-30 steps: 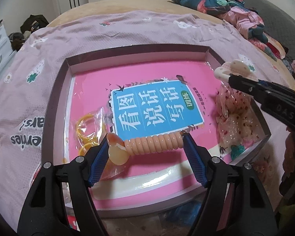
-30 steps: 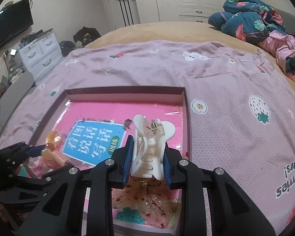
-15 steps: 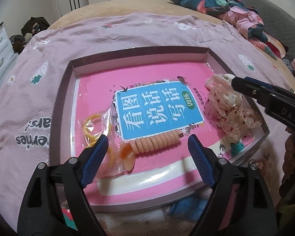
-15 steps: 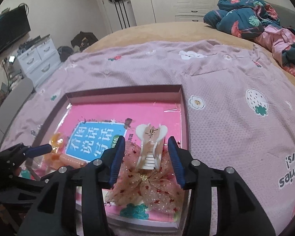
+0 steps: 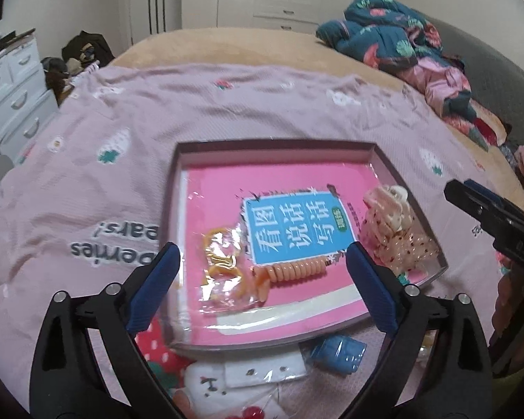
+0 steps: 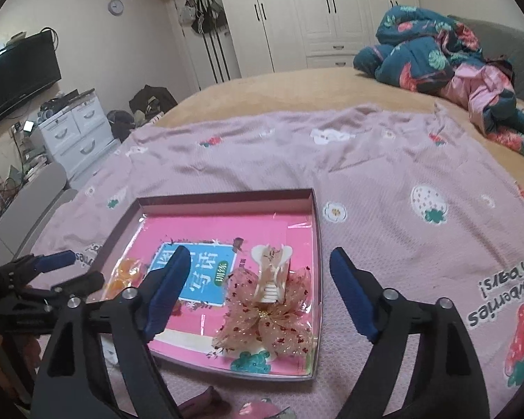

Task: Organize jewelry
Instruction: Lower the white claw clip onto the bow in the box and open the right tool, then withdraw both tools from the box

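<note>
In the left wrist view, your left gripper (image 5: pixel 262 279) is opening wide with nothing between its jaws; the coiled hair tie (image 5: pixel 297 269) lies in the tray (image 5: pixel 276 146), lower centre. In the right wrist view, your right gripper (image 6: pixel 258 293) is opening, empty; the claw clip (image 6: pixel 270 272) sits loosely atop the bow (image 6: pixel 265 321), and a bumped tray could slide it off.

A home bedroom. Beyond the right gripper (image 6: pixel 258 291) stretches a bed under a pink strawberry-print sheet (image 6: pixel 384 160), with a rumpled floral quilt (image 6: pixel 433 59) far ahead to its right. White wardrobes (image 6: pixel 307 14) line the wall straight ahead; a white drawer unit (image 6: pixel 77 129), a television (image 6: pixel 17 73) and a wall clock (image 6: pixel 116 6) stand off to the left.
</note>
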The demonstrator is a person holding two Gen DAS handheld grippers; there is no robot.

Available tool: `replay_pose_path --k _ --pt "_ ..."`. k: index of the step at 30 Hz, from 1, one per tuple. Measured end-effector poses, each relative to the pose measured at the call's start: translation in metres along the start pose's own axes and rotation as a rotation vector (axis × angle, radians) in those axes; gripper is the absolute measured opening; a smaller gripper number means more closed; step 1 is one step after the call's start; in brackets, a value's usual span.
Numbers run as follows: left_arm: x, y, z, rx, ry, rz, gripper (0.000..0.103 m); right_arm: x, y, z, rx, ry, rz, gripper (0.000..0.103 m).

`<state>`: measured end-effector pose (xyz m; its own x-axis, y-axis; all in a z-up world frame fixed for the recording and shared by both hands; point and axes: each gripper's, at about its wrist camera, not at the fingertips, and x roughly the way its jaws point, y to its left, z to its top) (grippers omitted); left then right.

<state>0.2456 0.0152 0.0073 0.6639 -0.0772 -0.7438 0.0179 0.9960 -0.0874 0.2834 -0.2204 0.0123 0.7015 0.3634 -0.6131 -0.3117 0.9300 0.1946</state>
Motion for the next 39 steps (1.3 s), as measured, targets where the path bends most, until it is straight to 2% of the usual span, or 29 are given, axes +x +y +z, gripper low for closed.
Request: replay_pose_path --k 4,11,19,31,39 --pt "-0.019 0.01 0.003 -0.044 -0.041 -0.01 0.093 -0.02 0.008 0.003 -0.016 -0.037 0.007 0.089" --pt "-0.055 0.02 0.006 -0.088 -0.123 0.007 0.093 -0.061 0.023 0.01 -0.043 -0.125 0.015 0.094" --pt "-0.087 0.014 0.002 -0.046 -0.182 0.041 0.093 -0.098 0.027 0.007 -0.051 -0.178 0.003 0.096" --pt "-0.124 0.024 -0.024 -0.084 -0.217 0.026 0.093 -0.123 0.041 -0.006 -0.067 -0.178 0.012 0.097" --pt "-0.138 0.031 -0.039 -0.079 -0.217 0.052 0.093 -0.139 0.058 -0.024 -0.114 -0.149 0.034 0.097"
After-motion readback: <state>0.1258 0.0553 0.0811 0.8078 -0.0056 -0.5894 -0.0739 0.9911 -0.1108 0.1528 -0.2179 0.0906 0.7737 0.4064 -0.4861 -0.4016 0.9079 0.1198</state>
